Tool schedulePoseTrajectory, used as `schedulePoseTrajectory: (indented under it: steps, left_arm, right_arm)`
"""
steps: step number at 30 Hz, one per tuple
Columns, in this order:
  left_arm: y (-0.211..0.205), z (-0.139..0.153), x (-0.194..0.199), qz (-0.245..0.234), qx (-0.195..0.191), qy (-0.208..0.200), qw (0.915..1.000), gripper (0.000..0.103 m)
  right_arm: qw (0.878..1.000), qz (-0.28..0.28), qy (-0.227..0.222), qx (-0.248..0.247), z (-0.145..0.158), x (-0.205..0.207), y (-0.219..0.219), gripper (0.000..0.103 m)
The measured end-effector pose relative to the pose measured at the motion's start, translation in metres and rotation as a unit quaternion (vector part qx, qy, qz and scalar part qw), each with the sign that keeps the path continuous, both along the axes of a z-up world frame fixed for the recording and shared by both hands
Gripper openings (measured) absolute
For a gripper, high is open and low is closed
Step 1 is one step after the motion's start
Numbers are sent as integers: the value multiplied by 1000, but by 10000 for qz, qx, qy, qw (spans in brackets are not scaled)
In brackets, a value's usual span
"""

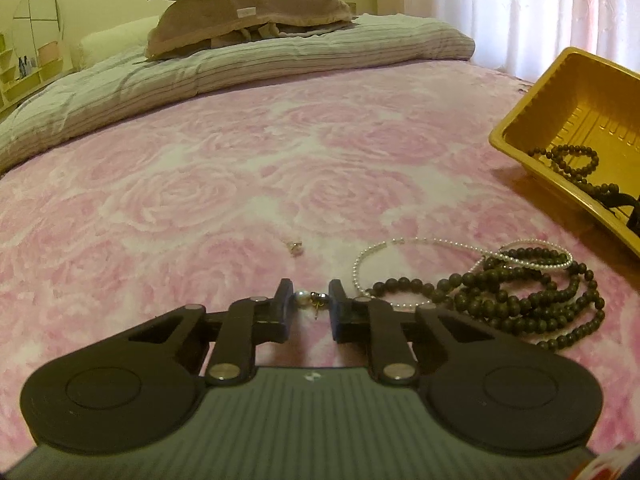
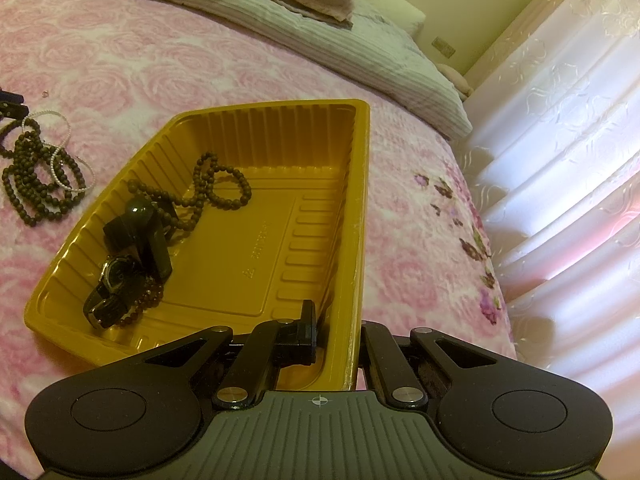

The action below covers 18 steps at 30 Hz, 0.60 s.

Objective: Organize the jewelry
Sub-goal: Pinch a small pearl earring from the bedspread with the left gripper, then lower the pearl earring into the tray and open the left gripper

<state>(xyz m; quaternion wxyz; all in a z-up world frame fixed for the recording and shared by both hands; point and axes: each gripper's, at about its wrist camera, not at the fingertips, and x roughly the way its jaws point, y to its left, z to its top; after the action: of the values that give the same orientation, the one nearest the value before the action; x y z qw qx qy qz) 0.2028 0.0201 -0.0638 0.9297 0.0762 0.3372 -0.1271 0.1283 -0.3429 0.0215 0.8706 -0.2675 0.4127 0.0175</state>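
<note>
Left gripper clamps pearl earring between fingertips; right gripper grips tray wall.

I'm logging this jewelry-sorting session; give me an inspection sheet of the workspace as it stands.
Surface: pink rose-patterned bedspread.
Job's things: gold plastic tray holding a dark bead strand and a wristwatch; dark bead necklaces tangled with a pearl strand on the bedspread; small earring lying apart.
Clutter: nothing seen.
Grippers: left gripper jaws around a pearl earring; right gripper clamped on the tray's wall.
Cables: nothing seen.
Surroundings: pillows, striped quilt, curtains, mirror.
</note>
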Motion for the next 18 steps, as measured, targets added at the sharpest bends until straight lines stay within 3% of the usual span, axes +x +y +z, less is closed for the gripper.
schedulePoseTrajectory:
  steps: [11,18]
  left_arm:
    - [-13,37,-35,-175,-120,-213,9995,16]
    - [-66,63,-70,-1034,-577,-209,9927,16]
  right_arm:
    - [10000,9,-6,-8,0,0,-1,5]
    - [10000,6,-5,-7,0,1,0,5]
